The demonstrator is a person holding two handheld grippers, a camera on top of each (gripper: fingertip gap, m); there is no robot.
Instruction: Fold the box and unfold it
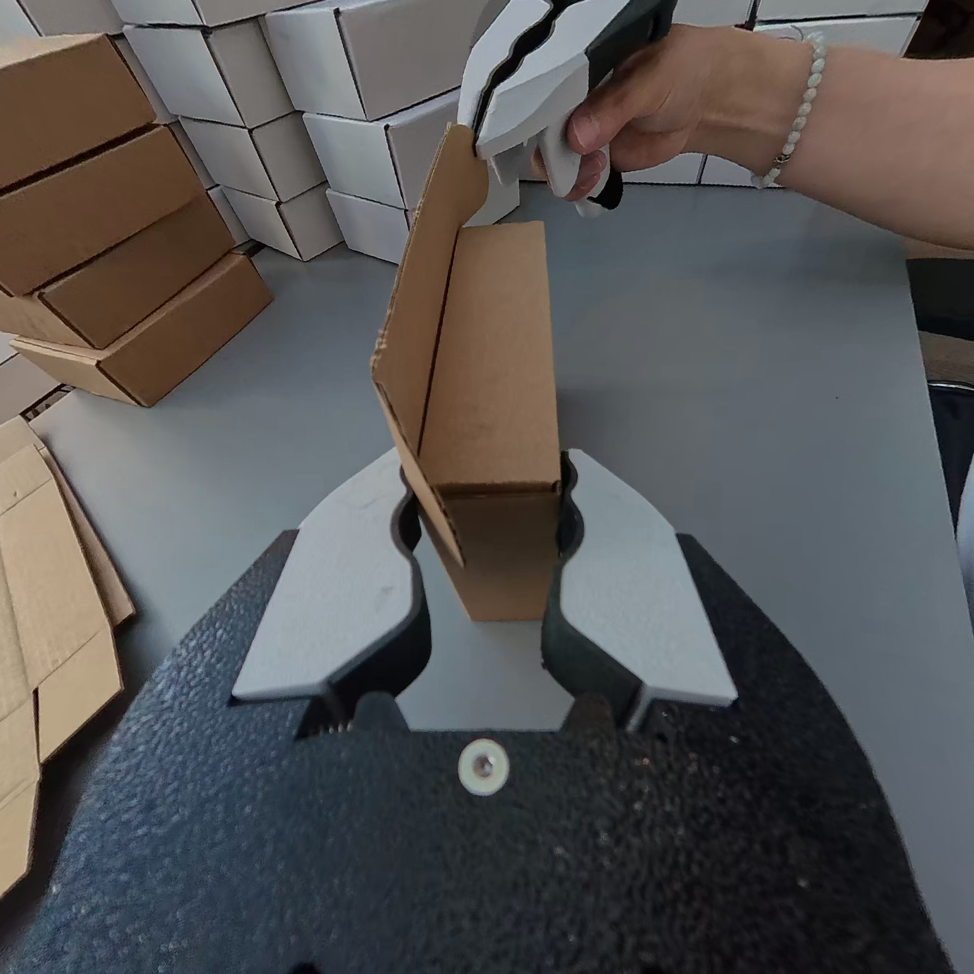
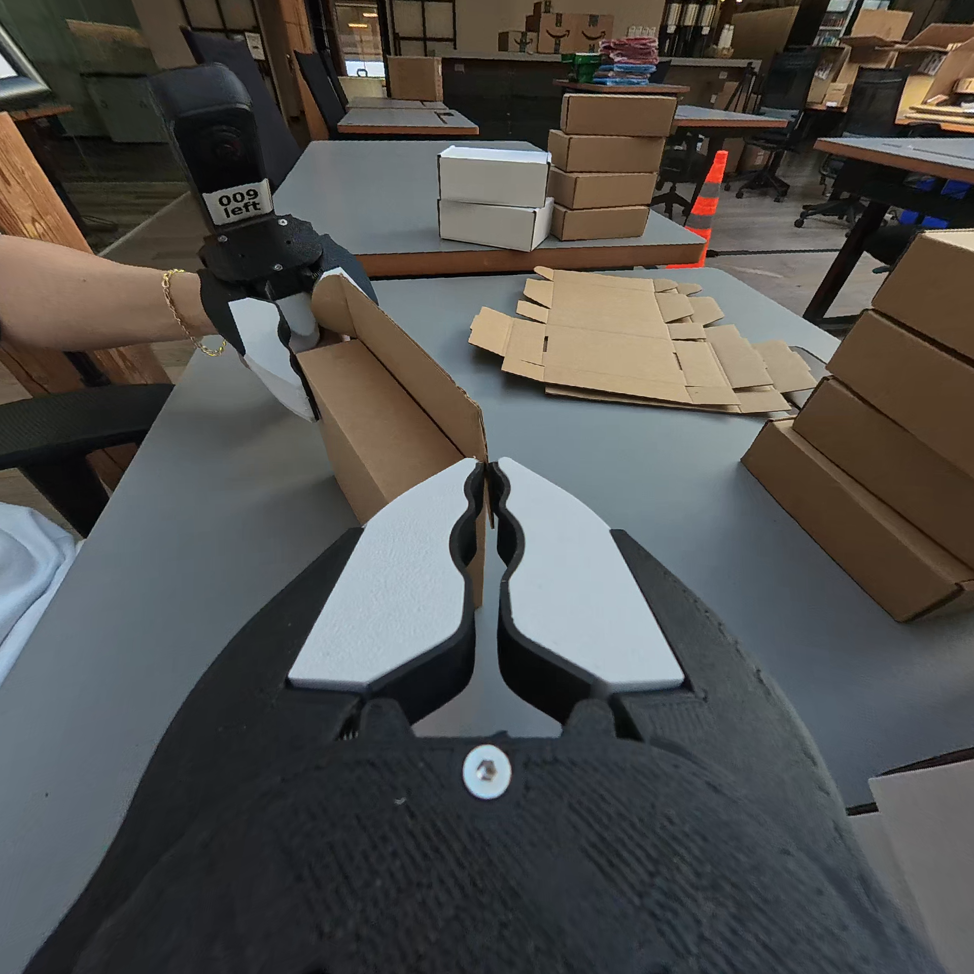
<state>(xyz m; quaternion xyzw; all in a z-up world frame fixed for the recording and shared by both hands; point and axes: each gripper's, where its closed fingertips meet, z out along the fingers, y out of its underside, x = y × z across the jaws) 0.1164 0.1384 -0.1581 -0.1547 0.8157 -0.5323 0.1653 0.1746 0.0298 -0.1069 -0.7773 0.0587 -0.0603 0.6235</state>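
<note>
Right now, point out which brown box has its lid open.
The brown box held between both tongs: its lid stands up, while the stacked brown boxes are closed.

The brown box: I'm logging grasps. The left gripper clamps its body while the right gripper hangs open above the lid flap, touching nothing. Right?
Not quite. In the right wrist view the right gripper is shut on the lid flap corner. The left gripper does clamp the brown box body.
</note>
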